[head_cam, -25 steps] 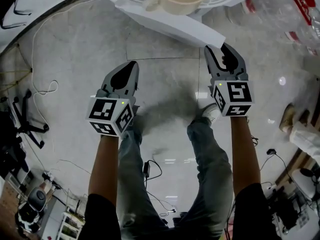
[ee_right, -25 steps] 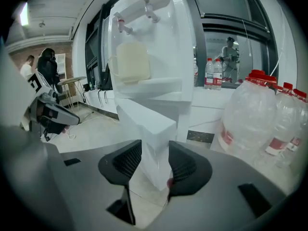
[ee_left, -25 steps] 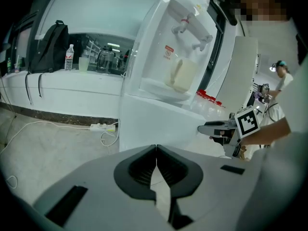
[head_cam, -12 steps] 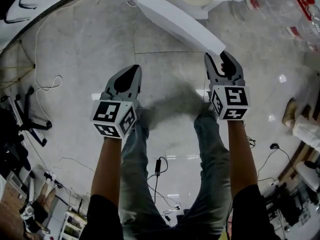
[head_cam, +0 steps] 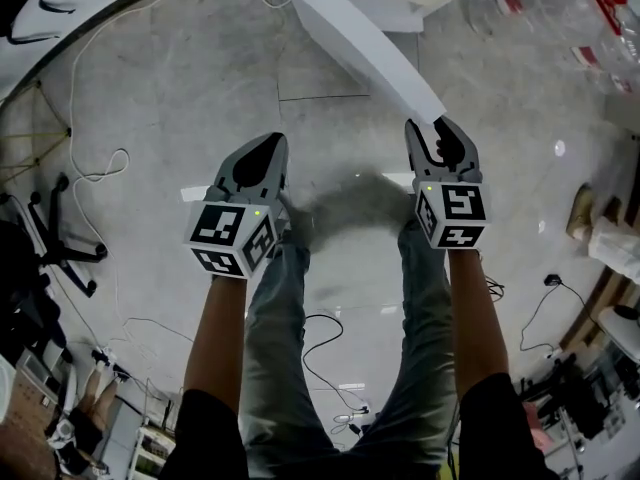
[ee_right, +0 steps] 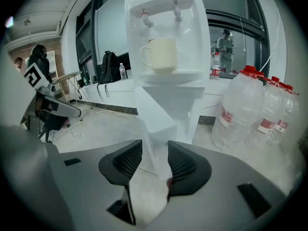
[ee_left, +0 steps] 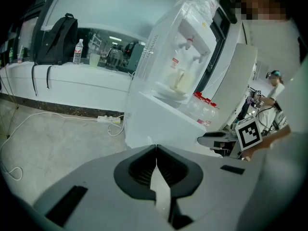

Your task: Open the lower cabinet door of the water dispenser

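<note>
In your head view, your left gripper point(head_cam: 268, 146) hangs over the floor point(head_cam: 170, 88) with nothing in it, while your right gripper point(head_cam: 438, 128) sits at the free end of the white lower cabinet door point(head_cam: 365, 43), which stands swung out toward you. Your left gripper view shows its jaws pressed together and empty, with the water dispenser point(ee_left: 166, 76) ahead of them. Your right gripper view shows its jaws at a middling width, clamped on the door's edge, with a cup point(ee_right: 161, 54) on the dispenser's tray above and water bottles point(ee_right: 250, 109) at the right.
</note>
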Action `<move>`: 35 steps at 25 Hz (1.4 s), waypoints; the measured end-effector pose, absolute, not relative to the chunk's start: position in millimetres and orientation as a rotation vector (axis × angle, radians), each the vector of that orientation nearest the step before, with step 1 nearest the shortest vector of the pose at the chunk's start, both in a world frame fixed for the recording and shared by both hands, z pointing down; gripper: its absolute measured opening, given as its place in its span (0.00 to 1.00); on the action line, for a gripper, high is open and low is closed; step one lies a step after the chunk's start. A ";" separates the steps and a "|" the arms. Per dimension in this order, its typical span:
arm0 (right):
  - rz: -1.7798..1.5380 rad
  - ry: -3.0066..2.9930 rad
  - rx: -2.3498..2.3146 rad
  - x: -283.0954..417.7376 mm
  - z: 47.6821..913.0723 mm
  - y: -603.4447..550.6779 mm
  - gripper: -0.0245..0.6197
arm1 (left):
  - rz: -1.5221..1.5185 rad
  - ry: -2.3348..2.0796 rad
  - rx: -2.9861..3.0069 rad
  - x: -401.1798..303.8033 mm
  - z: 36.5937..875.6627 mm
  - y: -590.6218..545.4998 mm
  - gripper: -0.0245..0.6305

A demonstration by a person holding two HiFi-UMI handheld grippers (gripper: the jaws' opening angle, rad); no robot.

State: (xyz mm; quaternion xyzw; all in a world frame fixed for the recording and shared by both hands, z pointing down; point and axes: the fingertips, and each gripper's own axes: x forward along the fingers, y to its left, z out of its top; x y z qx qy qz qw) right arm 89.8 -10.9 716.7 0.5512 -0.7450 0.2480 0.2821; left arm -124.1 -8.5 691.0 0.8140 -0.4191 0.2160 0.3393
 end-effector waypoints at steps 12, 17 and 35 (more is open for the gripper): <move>0.727 -1.932 1.492 36.5 716.3 20.3 0.31 | 0.563 -1.027 2.120 -168.5 691.0 -0.5 0.06; 0.744 -1.944 1.431 8.1 714.5 31.4 0.30 | 0.558 -1.011 2.111 -175.3 688.0 10.0 0.06; 0.783 -2.085 1.195 -127.3 725.3 40.9 0.28 | 0.516 -1.110 1.986 -248.0 701.3 20.8 0.06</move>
